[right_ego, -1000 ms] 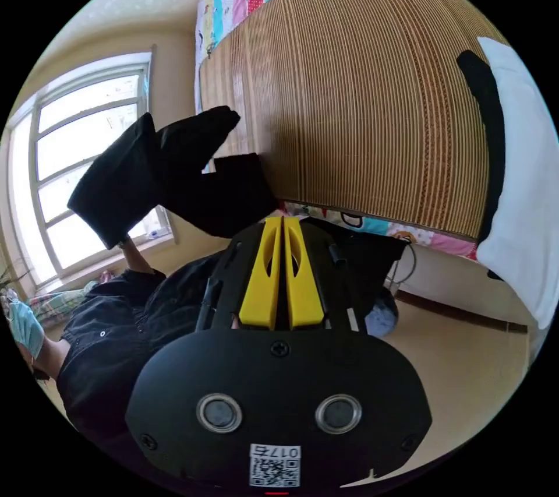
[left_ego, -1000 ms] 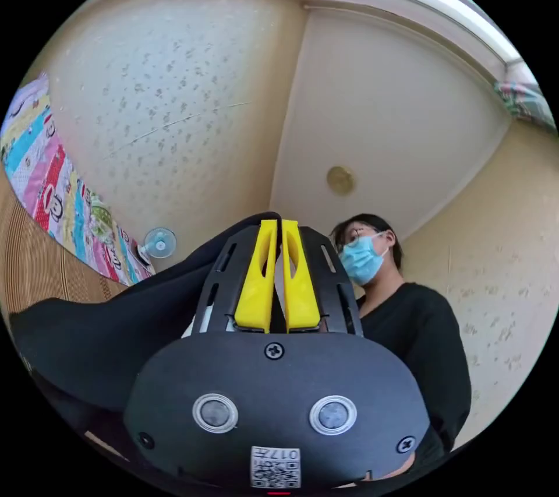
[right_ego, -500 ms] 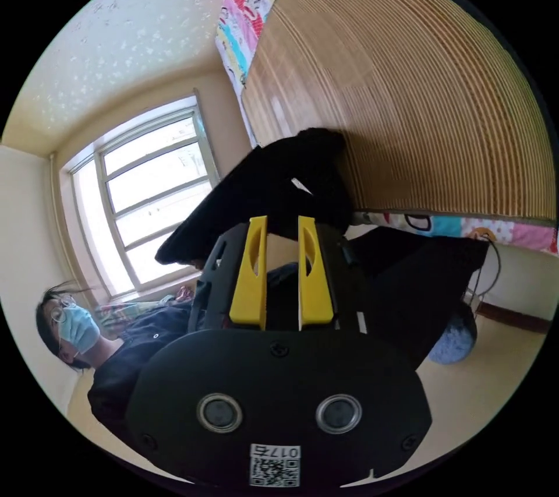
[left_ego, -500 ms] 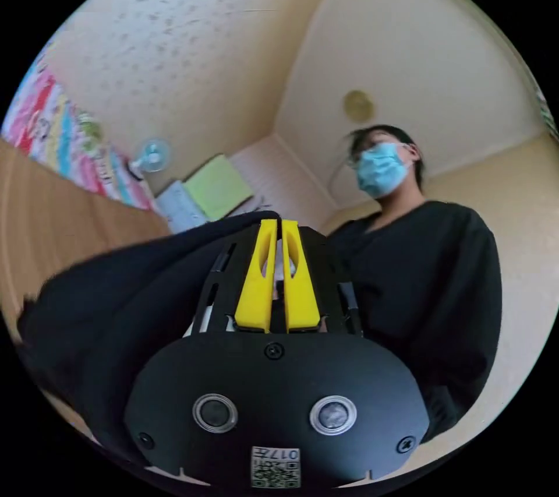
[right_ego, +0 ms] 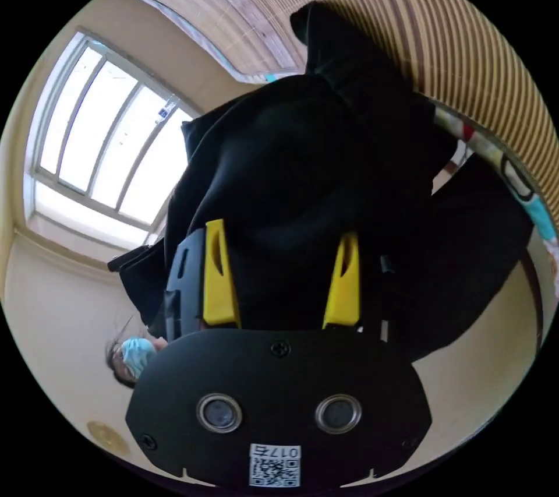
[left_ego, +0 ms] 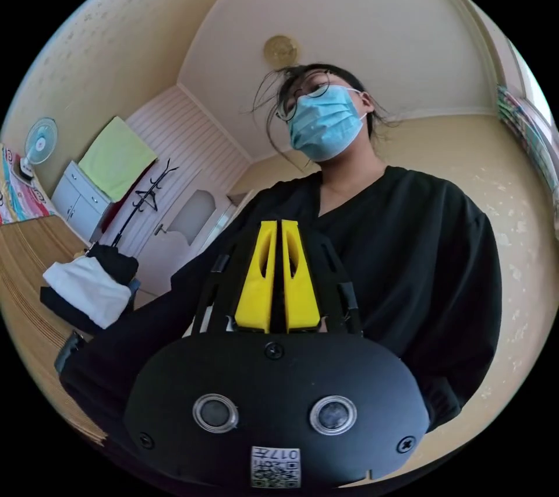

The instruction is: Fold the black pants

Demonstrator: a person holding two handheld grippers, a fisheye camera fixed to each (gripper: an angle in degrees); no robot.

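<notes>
Here the black pants [right_ego: 308, 171] run lengthwise away from the wide-spread right tool [right_ego: 280, 240]; the left tool [left_ego: 278, 229] is pressed together.

Left gripper view: low, tilted upward, close before the person [left_ego: 372, 264], ceiling behind. Right gripper view: rolled over, pressed near the black pants [right_ego: 303, 171], window [right_ego: 99, 141] to one side, woven mat [right_ego: 466, 36] overhead. Shared: the person, small at the right view's lower left

Left gripper [left_ego: 278, 226]: yellow jaws pressed together, pointing up toward the person's chest. Right gripper [right_ego: 280, 229]: yellow jaws spread wide apart.
</notes>
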